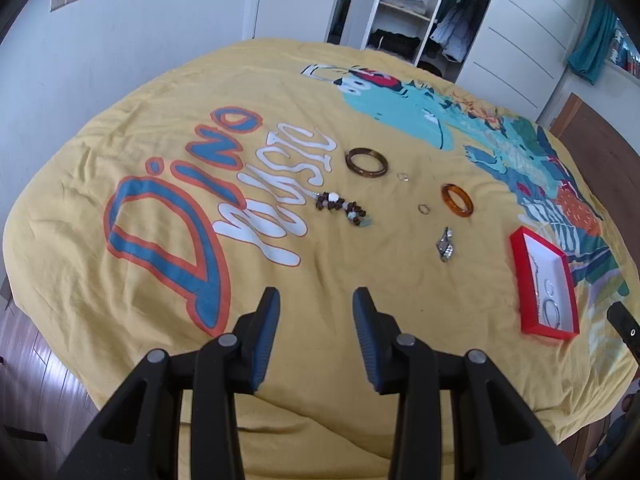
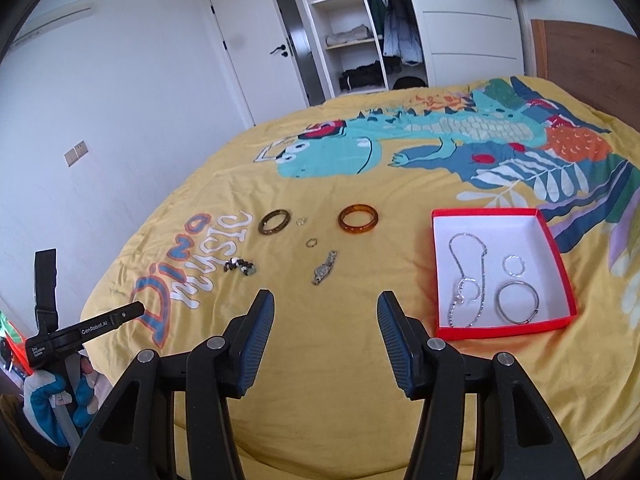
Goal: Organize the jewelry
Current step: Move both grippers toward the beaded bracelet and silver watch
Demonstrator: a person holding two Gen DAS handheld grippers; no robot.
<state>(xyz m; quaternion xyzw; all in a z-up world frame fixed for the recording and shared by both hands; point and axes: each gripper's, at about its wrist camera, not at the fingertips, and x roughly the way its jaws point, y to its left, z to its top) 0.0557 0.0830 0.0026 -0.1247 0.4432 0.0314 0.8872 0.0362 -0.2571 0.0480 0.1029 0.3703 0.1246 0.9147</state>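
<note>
A red box [image 2: 560, 252] with a white inside lies on the yellow bedspread and holds a silver chain [image 2: 466, 276], a silver bangle [image 2: 518, 302] and a small ring [image 2: 513, 265]. Loose on the spread lie a dark brown bangle [image 2: 274, 222], an amber bangle [image 2: 358, 219], two small rings [image 2: 311, 243] [image 2: 301, 221], a silver watch [image 2: 325, 268] and a bead bracelet [image 2: 240, 267]. My right gripper [image 2: 326, 304] is open and empty, near the watch. My left gripper [image 1: 316, 300] is open and empty; the watch [image 1: 445, 244], bead bracelet [image 1: 342, 206] and box [image 1: 518, 264] lie beyond it.
The bedspread [image 2: 320, 360] bears a dinosaur print and covers a bed. An open wardrobe [image 2: 360, 28] and a door [image 2: 248, 48] stand behind. A wooden headboard [image 2: 580, 52] is at the right. The left gripper's handle [image 2: 80, 332] shows at the left edge.
</note>
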